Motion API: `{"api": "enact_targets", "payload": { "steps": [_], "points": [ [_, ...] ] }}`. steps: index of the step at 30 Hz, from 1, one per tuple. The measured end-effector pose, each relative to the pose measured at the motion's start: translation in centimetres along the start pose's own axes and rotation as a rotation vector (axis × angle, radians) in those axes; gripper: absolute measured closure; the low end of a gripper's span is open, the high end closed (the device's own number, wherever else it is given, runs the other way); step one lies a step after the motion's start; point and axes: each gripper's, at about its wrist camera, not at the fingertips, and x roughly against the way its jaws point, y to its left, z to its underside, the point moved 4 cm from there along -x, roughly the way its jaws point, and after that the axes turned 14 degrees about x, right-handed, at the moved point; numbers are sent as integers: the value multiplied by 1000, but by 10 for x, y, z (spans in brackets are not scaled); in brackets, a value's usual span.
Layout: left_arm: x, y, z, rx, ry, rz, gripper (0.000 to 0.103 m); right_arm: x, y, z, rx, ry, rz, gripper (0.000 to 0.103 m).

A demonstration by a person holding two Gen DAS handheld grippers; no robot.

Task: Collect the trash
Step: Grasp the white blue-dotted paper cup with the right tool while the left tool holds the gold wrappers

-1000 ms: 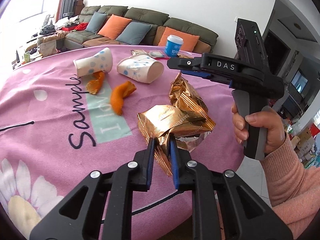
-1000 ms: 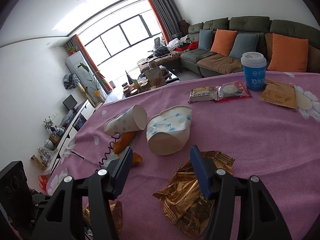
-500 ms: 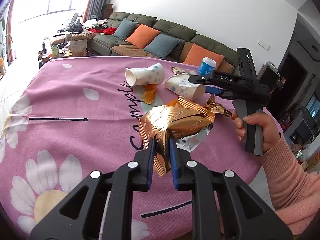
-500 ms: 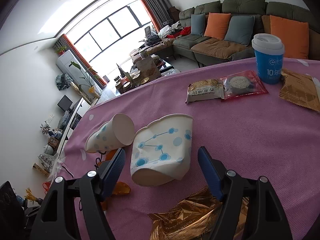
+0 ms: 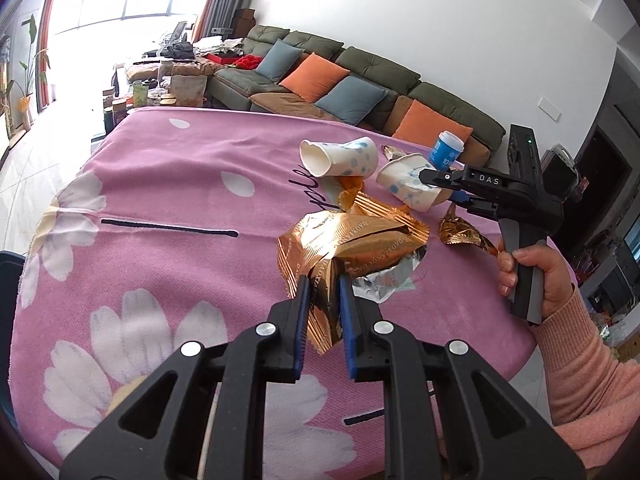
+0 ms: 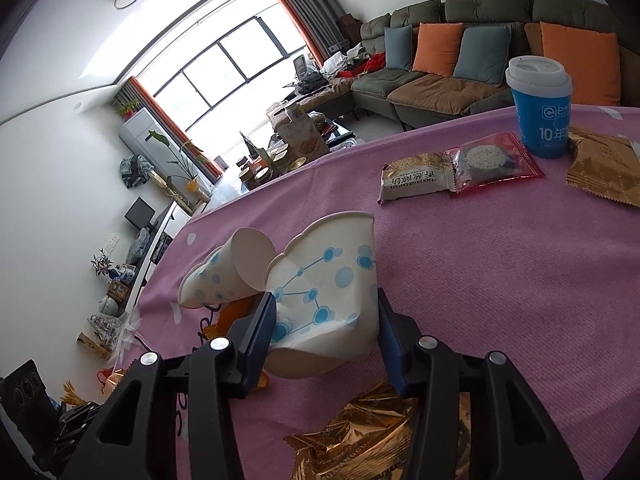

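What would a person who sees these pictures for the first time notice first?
The eye goes first to the shiny gold wrapper, pinched in the left gripper above the pink tablecloth. Next comes the crushed paper cup lying on its side, where the right gripper has just been closing and now presses it from both sides. Farther back on the table, a blue cup with a white lid stands upright beside two sealed snack packets.
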Motion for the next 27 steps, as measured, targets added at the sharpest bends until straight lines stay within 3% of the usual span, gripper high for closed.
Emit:
{"api": "enact_targets", "payload": {
  "steps": [6,9,19,27],
  "points": [
    [7,10,-4,22,-22,-17,88,5,2,-2,8,-17,-15,79],
    [12,16,-4,32,-34,-26,88,11,8,-3,12,-40,-19,85],
    [35,36,-8,65,-85,-63,89,46,33,-10,70,-144,-17,86],
    [54,56,-10,102,-124,-93,89,52,76,-7,129,-155,-112,86]
  ]
}}
